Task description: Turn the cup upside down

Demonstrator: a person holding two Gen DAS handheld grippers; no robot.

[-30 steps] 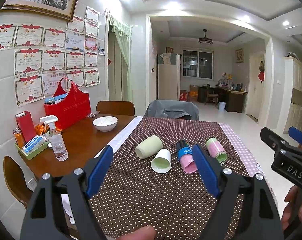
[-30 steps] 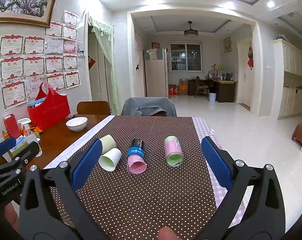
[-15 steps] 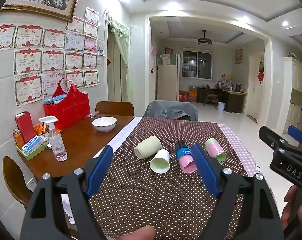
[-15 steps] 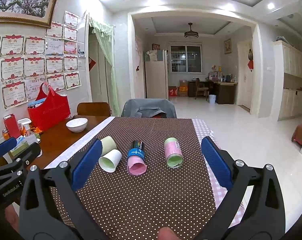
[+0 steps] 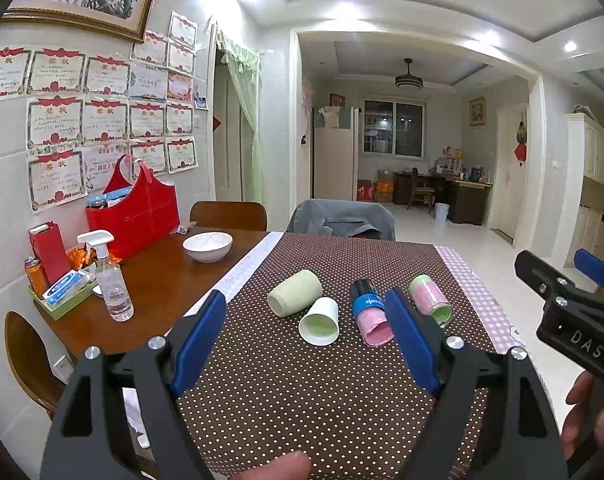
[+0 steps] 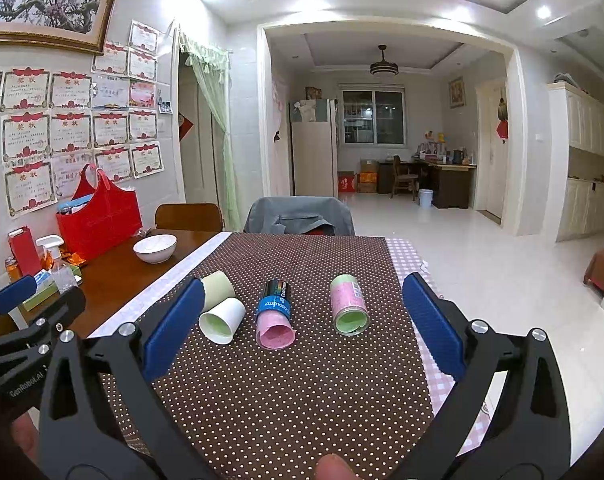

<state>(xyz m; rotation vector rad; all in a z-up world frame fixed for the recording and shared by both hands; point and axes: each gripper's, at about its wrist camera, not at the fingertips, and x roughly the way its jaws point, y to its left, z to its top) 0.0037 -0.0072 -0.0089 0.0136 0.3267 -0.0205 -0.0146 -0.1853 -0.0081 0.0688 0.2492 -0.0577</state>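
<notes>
Cups (image 5: 320, 321) are seen lying on their sides on the dotted cloth (image 5: 302, 392), while both tongs, left (image 5: 308, 338) and right (image 6: 302, 330), are held spread above it

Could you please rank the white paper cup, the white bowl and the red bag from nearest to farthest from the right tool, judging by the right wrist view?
From the right tool, open above the dotted cloth:
1. White paper cup, lying on its side just inside the left finger.
2. White bowl, farther back on the bare wood to the left.
3. Red bag, behind the bowl by the wall.
</notes>
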